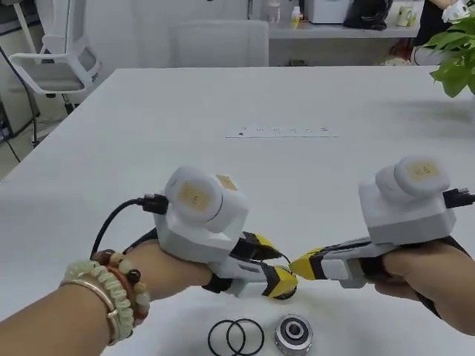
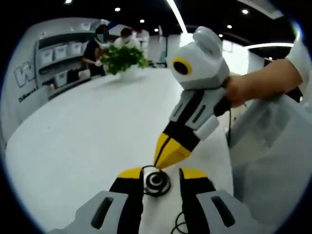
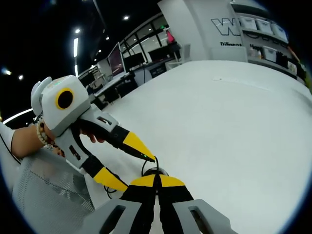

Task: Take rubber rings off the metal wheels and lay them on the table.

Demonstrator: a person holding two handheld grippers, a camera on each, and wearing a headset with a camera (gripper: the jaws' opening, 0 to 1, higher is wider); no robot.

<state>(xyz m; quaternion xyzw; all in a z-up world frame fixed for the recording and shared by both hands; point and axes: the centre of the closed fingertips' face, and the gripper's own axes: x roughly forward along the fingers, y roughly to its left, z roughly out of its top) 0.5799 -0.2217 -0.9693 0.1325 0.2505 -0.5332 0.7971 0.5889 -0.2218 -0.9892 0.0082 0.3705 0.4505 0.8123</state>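
This is an open-plan office. A long white table (image 1: 297,96) has a white office chair (image 1: 56,44) off its far left corner and a potted plant (image 1: 456,52) at its far right edge. Wall shelves (image 2: 58,63) hold white bins, desks carry monitors (image 3: 131,61), and strip lights (image 2: 175,14) run overhead.

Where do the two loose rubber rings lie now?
In the head view, the two rubber rings lie overlapping on the white table, at the bottom centre, just left of a metal wheel.
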